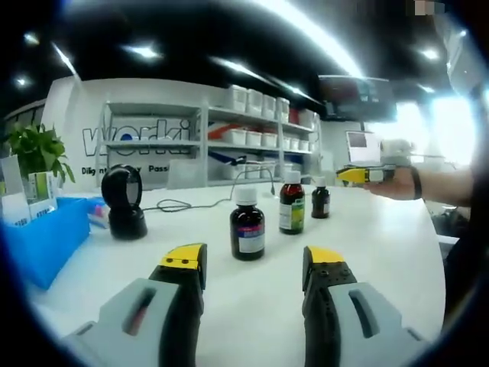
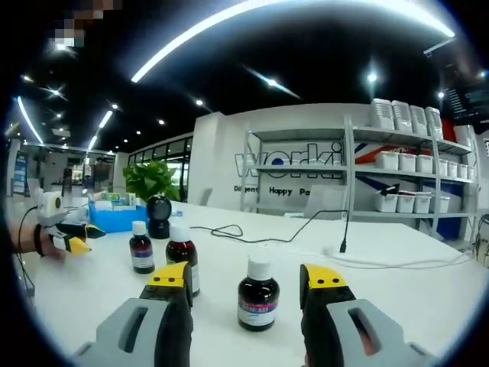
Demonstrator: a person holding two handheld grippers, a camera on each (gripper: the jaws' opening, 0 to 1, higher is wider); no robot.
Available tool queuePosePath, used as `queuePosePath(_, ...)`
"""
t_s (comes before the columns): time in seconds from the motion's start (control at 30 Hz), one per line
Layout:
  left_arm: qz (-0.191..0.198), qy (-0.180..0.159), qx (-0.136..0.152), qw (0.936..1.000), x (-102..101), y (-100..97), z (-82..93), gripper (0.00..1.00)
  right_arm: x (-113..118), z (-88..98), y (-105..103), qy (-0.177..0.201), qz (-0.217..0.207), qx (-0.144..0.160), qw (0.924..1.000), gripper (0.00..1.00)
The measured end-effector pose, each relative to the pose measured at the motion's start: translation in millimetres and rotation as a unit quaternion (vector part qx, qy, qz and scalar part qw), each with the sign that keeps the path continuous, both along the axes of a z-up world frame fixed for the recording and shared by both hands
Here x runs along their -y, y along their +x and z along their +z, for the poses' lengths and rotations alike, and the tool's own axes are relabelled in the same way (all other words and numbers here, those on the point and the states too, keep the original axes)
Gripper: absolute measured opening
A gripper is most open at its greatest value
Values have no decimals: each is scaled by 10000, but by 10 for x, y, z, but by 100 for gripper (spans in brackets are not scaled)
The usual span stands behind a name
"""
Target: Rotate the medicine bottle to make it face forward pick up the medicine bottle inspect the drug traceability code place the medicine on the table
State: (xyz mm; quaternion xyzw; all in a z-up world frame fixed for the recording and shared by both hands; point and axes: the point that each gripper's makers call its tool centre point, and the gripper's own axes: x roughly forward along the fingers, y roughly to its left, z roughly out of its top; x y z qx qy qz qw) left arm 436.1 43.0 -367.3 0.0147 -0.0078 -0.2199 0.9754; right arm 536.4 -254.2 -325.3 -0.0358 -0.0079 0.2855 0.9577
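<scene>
L gripper (image 1: 254, 265) jaws apart, w/ a dark white-capped medicine bottle (image 1: 247, 225) on the white table (image 1: 382, 260) just ahead. R gripper (image 2: 248, 284) also apart, its bottle (image 2: 257, 293) between the tips, untouched. Looks like pre-rotate step; next: close on bottle, turn label fwd.

A long white table (image 2: 397, 290) is backed by grey metal shelving (image 2: 359, 164) stacked with white plastic bins (image 2: 403, 115); bright ceiling strip lights (image 2: 229, 23) are seen overhead.
</scene>
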Motion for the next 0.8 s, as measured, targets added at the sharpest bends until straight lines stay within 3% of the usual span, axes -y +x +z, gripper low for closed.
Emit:
queuePosePath(0.1,-4,-30,-123,9999,12,-3,-35,45,55,-2,-94,15,23,28,10000,51)
queuePosePath(0.33,40,-54,-103,9999,18,-31,-11,46,166,-51,-272,57,68,48,9999,50)
queuePosePath(0.57,79,-73,-110,9999,-14,-12,-23,46,226,-270,-418,301,151,-122,9994,48)
queuePosePath(0.7,54,-51,-123,9999,-12,-6,-37,45,223,-220,-530,680,301,103,9972,48)
queuePosePath(0.8,45,-30,-134,9999,-10,-2,-47,45,231,-204,-557,597,300,202,9976,48)
